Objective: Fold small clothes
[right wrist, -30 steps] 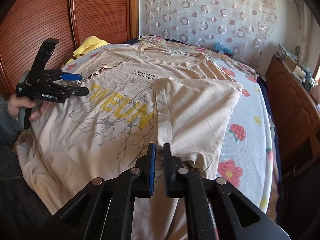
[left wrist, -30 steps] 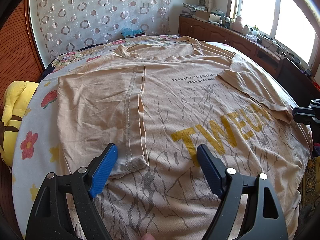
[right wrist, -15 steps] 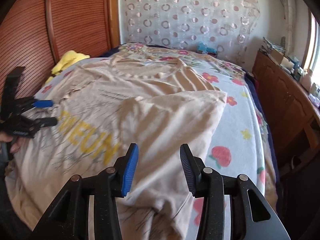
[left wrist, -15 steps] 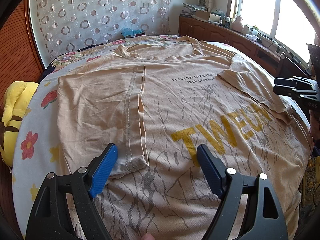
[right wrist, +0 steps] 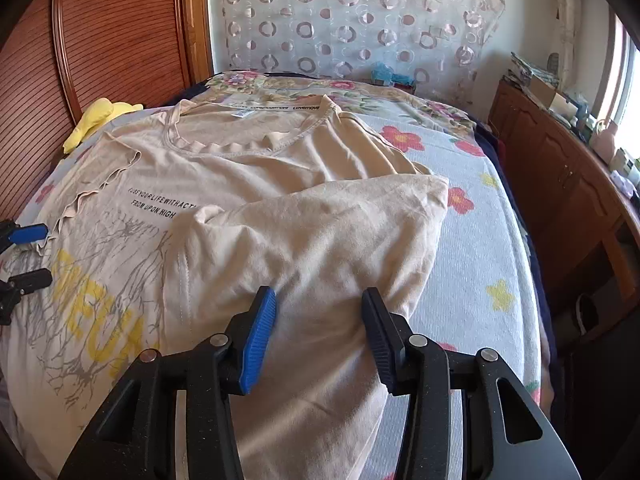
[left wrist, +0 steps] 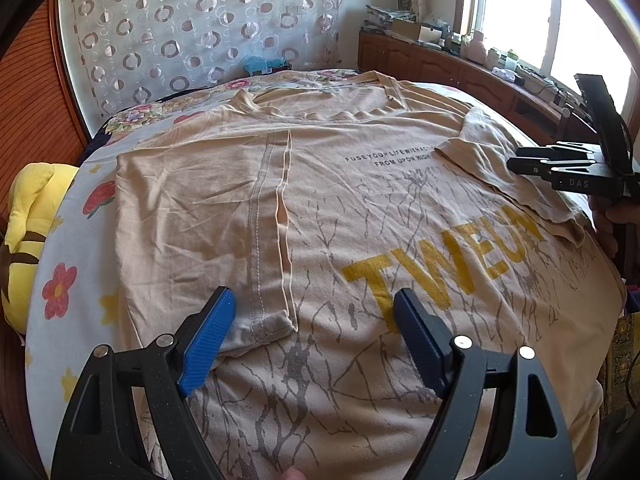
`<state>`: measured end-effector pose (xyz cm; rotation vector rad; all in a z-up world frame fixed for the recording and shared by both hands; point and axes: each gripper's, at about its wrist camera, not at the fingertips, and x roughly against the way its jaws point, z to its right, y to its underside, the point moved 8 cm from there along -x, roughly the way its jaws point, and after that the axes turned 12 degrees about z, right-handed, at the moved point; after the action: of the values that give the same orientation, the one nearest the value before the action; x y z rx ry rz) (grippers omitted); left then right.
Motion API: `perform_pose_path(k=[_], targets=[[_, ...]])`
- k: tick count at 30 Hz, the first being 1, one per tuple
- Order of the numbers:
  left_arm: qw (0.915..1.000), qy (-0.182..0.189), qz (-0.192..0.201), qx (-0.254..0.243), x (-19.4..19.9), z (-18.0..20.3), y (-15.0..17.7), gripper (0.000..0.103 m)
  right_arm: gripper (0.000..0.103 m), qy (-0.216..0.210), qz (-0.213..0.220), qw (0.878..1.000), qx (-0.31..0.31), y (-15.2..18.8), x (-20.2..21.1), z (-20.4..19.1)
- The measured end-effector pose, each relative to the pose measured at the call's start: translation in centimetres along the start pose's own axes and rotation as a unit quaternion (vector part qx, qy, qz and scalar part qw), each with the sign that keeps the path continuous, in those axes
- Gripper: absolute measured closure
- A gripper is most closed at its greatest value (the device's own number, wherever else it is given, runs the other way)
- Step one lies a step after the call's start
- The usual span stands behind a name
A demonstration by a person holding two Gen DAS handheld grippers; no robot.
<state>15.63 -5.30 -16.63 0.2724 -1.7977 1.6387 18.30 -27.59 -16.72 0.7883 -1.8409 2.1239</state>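
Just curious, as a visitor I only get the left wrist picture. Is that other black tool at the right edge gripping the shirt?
Observer: No. The right wrist view shows the right gripper with its jaws apart. They have just been opening, and the folded-over sleeve lies beneath them, unpinched.
Operator: Does that fold lie flat?
Observer: Not quite. It puffs up in a rounded hump and covers the end of the yellow lettering.
Operator: Anything at the collar I can't see?
Observer: A small blue-and-white label sits inside the back of the neckline.
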Motion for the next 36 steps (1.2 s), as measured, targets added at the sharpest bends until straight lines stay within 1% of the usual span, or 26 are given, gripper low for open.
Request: perform_pose_path(k=[3,5,6,8,11,14,16,18,20,24,26,31,36], targets=[[1.0,-0.001,0.0,-0.001,0.0,0.0,0.0,0.021,0.049,-0.006,-0.001,1.0,-0.011,0.1,0.0,0.3],[1.0,-0.002,0.0,-0.001,0.0,0.0,0.0,0.021,0.033,-0.026,-0.002,1.0,-0.014,0.2,-0.1,0.1],[1.0,-0.002,0.0,-0.002,0.0,0.0,0.0,0.021,0.031,-0.031,-0.003,0.999,-0.008,0.2,-0.2,-0.2],[1.0,0.001,-0.002,-0.003,0.1,0.0,0.0,0.021,0.027,-0.026,-0.007,1.0,0.008,0.3,-0.4,-0.5],[0.9998,0.018,0.002,0.004,0.7,-0.3,-0.2,0.021,0.024,-0.029,-0.009,1.0,0.005,0.3,-0.6,-0.3],[0.9992,0.019,0.029,0.018,2.1,-1.5,-1.3,0.021,0.024,-0.028,-0.01,1.0,0.006,0.3,-0.6,-0.3],[0.9988,0.009,0.044,0.022,2.9,-2.6,-2.2,0.021,0.023,-0.025,-0.01,1.0,0.008,0.3,-0.5,-0.4],[0.9978,-0.015,0.062,0.019,3.4,-4.3,-3.4,0.021,0.023,-0.026,-0.01,1.0,0.007,0.3,-0.4,-0.5],[0.9969,-0.034,0.07,0.013,3.5,-5.8,-4.6,0.021,0.023,-0.025,-0.01,1.0,0.007,0.3,-0.4,-0.6],[0.9965,-0.052,0.064,0.016,2.5,-8.8,-6.0,0.021,0.023,-0.025,-0.01,1.0,0.007,0.3,-0.4,-0.6],[0.9969,-0.053,0.052,0.026,1.3,-9.8,-6.2,0.021,0.023,-0.025,-0.01,1.0,0.007,0.3,-0.4,-0.5],[0.997,-0.048,0.038,0.049,-1.3,-12.1,-6.0,0.021,0.023,-0.025,-0.01,1.0,0.007,0.3,-0.4,-0.6],[0.9956,-0.063,0.011,0.068,-3.4,-13.7,-5.2,0.021,0.023,-0.025,-0.01,1.0,0.007,0.3,-0.4,-0.5]])
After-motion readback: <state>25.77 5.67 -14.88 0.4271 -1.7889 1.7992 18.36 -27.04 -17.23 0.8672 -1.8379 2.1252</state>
